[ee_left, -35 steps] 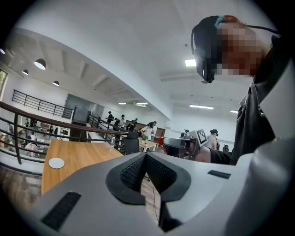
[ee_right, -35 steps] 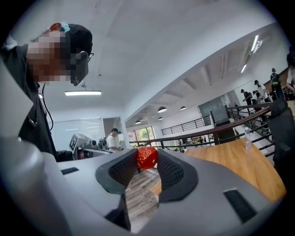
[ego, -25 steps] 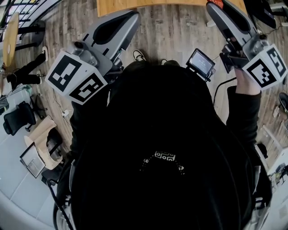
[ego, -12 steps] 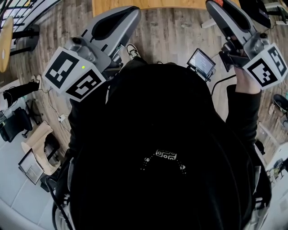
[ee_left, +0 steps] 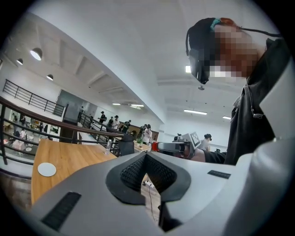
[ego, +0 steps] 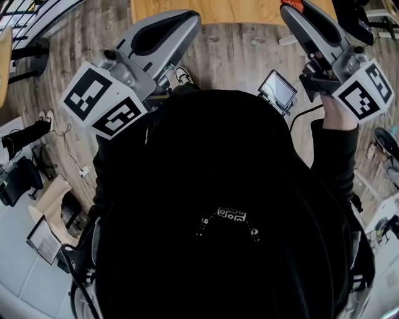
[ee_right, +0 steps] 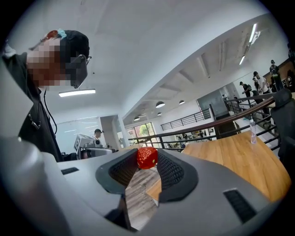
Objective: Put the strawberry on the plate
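A red strawberry (ee_right: 147,157) sits pinched between the tips of my right gripper (ee_right: 147,162), which is shut on it. In the head view that gripper (ego: 290,9) reaches to the top right, with the strawberry (ego: 292,3) at the frame's edge over the wooden table (ego: 230,10). My left gripper (ee_left: 145,155) has its jaw tips together and holds nothing; in the head view it (ego: 189,20) points at the table's near edge. A small white plate (ee_left: 46,169) lies on the table (ee_left: 73,159) at the left. The right gripper's strawberry (ee_left: 154,146) shows beyond the left jaws.
The person's dark torso fills the middle of the head view, with a shoe (ego: 182,75) on the plank floor. A small screen (ego: 278,89) rides on the right gripper. A bottle (ee_right: 252,131) stands on the table. A railing (ee_left: 55,122), chairs and people are behind.
Both grippers have moved level toward the table, whose edge now shows more at the top of the head view. The floor clutter at the left has slid down. Both grips are unchanged.
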`<state>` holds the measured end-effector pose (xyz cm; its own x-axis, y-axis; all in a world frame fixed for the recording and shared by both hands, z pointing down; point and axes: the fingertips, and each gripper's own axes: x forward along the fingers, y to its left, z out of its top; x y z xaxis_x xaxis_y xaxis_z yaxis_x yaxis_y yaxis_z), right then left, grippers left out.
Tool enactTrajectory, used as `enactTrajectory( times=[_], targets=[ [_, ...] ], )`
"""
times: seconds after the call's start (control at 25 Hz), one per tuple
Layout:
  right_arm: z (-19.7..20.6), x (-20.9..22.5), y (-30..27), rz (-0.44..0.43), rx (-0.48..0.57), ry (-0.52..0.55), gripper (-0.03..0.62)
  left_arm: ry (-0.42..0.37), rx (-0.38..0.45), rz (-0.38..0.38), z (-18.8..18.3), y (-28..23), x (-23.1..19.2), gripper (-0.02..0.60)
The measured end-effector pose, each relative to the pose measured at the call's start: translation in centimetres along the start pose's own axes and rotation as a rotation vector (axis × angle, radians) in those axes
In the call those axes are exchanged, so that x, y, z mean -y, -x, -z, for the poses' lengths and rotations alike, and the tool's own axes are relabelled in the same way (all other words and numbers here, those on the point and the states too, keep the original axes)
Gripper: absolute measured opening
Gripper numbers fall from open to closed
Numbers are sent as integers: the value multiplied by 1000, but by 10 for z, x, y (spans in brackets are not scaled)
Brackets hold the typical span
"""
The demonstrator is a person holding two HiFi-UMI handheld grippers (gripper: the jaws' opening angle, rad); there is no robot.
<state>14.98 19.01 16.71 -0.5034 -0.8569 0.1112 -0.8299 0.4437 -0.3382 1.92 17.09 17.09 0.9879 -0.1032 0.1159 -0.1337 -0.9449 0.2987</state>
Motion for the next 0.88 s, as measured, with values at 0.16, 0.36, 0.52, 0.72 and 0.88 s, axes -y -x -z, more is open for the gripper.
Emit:
enactTrajectory(
  times=[0.16, 0.36, 0.52, 0.72, 0.88],
  targets=[
    [-3, 7, -37, -11, -21, 15, 142, 10, 6, -8, -3, 4, -36, 0],
    [-21, 23, -105, -26, -28, 28, 141, 27, 6, -14, -15, 5, -103, 0],
    [-41, 42, -170, -27, -46, 26, 141, 45, 20, 3, -40, 6, -168, 0],
    [-46, -10, -143, 20, -38, 49, 141, 32, 27, 56, -46, 38, -127, 0],
    [-41, -9, -163, 36, -31, 59, 141, -5, 47, 44, -46, 48, -149, 0]
  ],
)
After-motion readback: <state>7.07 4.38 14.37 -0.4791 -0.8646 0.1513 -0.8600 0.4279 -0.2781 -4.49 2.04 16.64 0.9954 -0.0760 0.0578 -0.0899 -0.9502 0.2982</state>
